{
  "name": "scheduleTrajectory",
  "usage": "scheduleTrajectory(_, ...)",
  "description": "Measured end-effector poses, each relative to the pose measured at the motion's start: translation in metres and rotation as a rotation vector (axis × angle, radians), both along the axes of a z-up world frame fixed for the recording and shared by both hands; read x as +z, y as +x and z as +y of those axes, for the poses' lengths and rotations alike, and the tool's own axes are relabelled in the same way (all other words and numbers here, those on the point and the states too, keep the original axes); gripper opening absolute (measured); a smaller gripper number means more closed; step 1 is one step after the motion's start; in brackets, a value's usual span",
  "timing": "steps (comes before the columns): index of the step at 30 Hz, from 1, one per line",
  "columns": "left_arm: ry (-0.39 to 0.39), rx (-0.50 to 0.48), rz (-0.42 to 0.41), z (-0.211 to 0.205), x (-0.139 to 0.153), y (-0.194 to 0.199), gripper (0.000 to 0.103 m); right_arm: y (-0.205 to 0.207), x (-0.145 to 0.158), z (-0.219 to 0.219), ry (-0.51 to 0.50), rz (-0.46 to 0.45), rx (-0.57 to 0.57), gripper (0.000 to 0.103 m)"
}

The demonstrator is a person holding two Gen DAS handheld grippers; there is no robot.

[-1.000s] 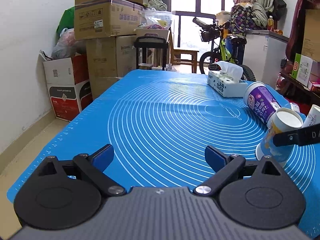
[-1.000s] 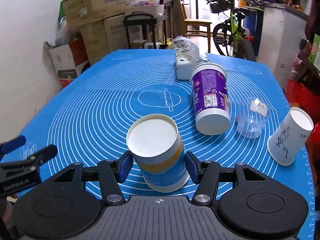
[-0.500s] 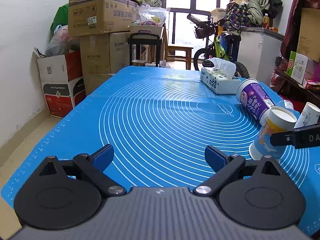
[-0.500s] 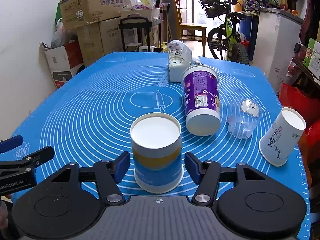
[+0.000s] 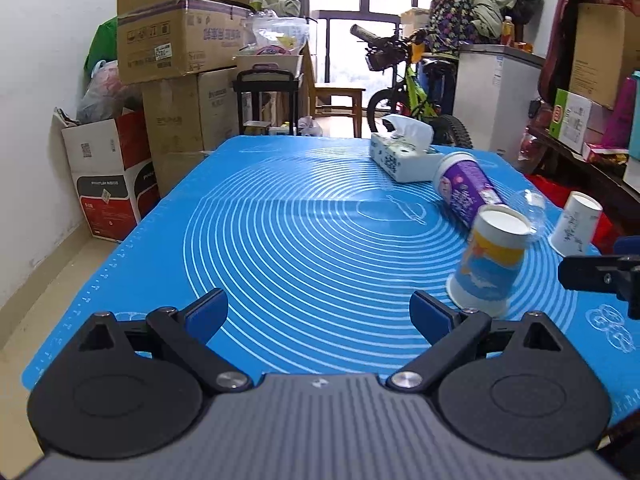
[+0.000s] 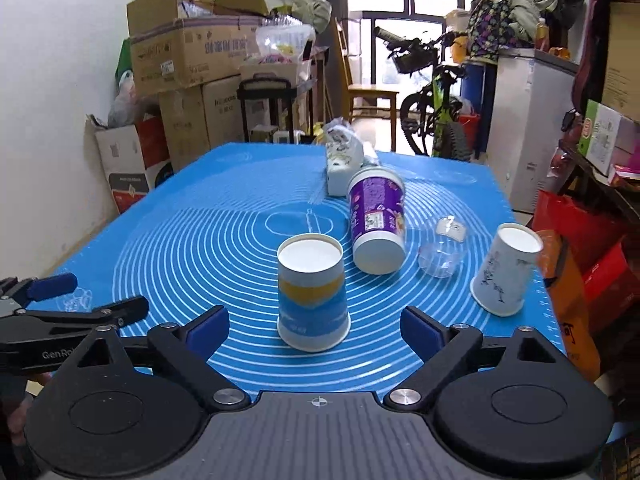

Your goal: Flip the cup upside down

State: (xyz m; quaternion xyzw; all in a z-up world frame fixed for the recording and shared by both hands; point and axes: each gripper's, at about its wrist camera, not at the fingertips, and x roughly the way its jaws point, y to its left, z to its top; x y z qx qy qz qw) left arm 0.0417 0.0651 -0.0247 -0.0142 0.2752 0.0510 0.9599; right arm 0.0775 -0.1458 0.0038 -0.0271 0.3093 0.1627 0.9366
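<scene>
Blue mat covers the table; on it I see the blue-yellow cup standing upside down, seemingly free, near my right gripper, spread wide; left gripper also gapes empty.

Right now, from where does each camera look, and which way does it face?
Left wrist: sits on the left gripper, open over the blue mat, facing the window; the right gripper's finger shows at the right edge.
Right wrist: sits on the right gripper, open, facing the blue and yellow cup standing upside down; the left gripper shows at left.
Both share this cup, the purple cup and the tissue box.
</scene>
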Motion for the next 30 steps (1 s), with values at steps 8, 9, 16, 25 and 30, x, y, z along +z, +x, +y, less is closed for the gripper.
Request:
scheduleTrajectory(8, 0.025, -0.037, 0.001, -0.013, 0.010, -0.020, 0.097, -0.033, 0.006, -0.015, 0.033, -0.007, -0.012, 0.096)
scheduleTrajectory(9, 0.028, -0.041, -0.001, -0.014, 0.011, -0.022, 0.097, -0.036, 0.006, -0.017, 0.036, -0.007, -0.014, 0.096)
scheduleTrajectory(16, 0.035, -0.060, 0.001, -0.023, 0.011, -0.036, 0.097, -0.053, 0.005, -0.021, 0.053, 0.000, -0.013, 0.096)
scheduleTrajectory(25, 0.036, -0.066, -0.010, -0.025, 0.014, -0.047, 0.097, -0.069, 0.010, -0.020, 0.050, -0.013, -0.004, 0.096)
scheduleTrajectory(30, 0.036, -0.067, -0.010, -0.025, 0.014, -0.049, 0.097, -0.074, 0.012, -0.019, 0.048, -0.014, 0.001, 0.096)
